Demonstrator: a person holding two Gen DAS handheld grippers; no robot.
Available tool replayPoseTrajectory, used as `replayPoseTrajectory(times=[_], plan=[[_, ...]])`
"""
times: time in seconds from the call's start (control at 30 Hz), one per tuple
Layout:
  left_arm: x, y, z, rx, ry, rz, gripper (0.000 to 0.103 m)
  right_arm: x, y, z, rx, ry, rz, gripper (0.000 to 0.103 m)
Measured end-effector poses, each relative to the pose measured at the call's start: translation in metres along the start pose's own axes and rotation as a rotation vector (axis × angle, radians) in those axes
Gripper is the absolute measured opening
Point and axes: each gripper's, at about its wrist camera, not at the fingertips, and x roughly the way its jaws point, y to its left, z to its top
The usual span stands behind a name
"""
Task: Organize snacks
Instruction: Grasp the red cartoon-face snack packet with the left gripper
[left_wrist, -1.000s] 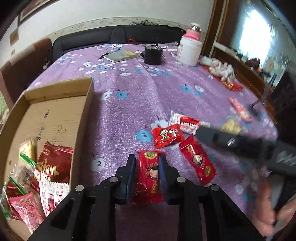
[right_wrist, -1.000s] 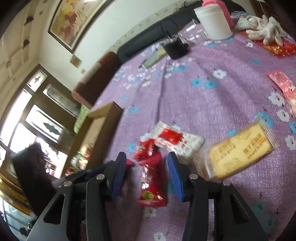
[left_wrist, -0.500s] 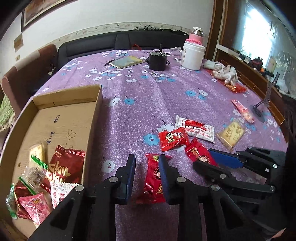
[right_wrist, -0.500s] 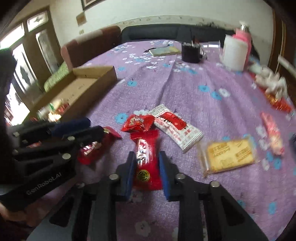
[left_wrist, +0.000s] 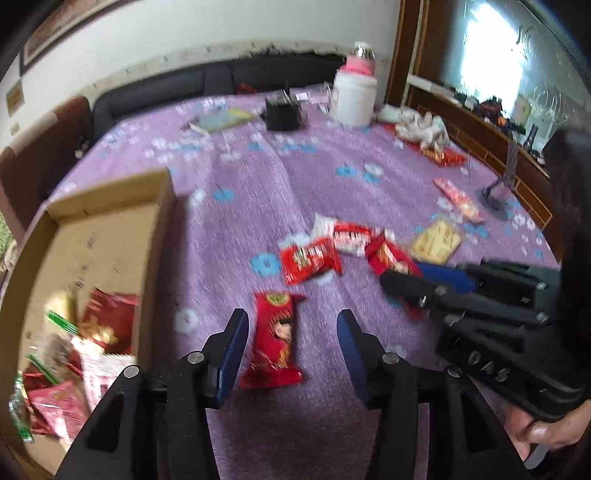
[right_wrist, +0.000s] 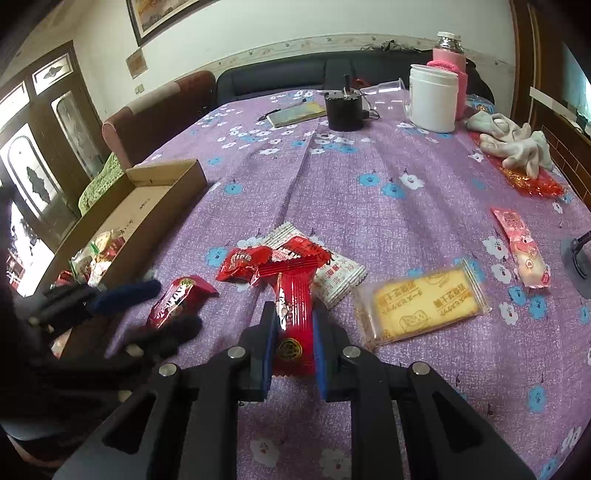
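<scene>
Your counter (right_wrist: 424, 206) under its purple cloth carries the cardboard box (left_wrist: 162, 236) at the left edge. Your left claw (left_wrist: 291, 347) has just been opening and stands wide around a red packet (left_wrist: 275, 339) lying loose outside the box. Your right claw (right_wrist: 293, 341) has just been closing and pinches a red stick packet (right_wrist: 293, 314); its slick wrapper could slip. Only the left view shows the box's snack pile.

Seven snack packets (right_wrist: 424, 309) outside one cardboard box (right_wrist: 162, 188).
</scene>
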Motion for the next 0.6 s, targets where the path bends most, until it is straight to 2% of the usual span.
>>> replayPoseTrajectory(times=[0.1,0.17,0.3,0.47,0.57,0.6], plan=[[0.009,0.001,-0.001,0.005,0.023,0.036,0.041,-0.002,-0.002,0.0,0.012,-0.007,0.009,0.017],[0.009,0.001,-0.001,0.005,0.01,0.05,0.037,-0.003,-0.001,0.0,0.013,-0.008,0.016,0.017],[0.01,0.003,-0.002,0.004,-0.012,0.074,0.02,-0.004,0.002,-0.001,0.009,-0.008,0.025,0.017],[0.005,0.005,-0.001,-0.011,-0.036,0.042,0.019,-0.007,0.003,0.0,0.016,-0.027,0.034,0.017],[-0.001,0.003,0.0,0.007,-0.078,0.079,0.019,-0.01,0.002,0.0,0.023,-0.039,0.037,0.017],[-0.004,0.004,0.001,0.001,-0.086,0.07,0.019,-0.011,0.002,0.0,0.026,-0.042,0.041,0.017]])
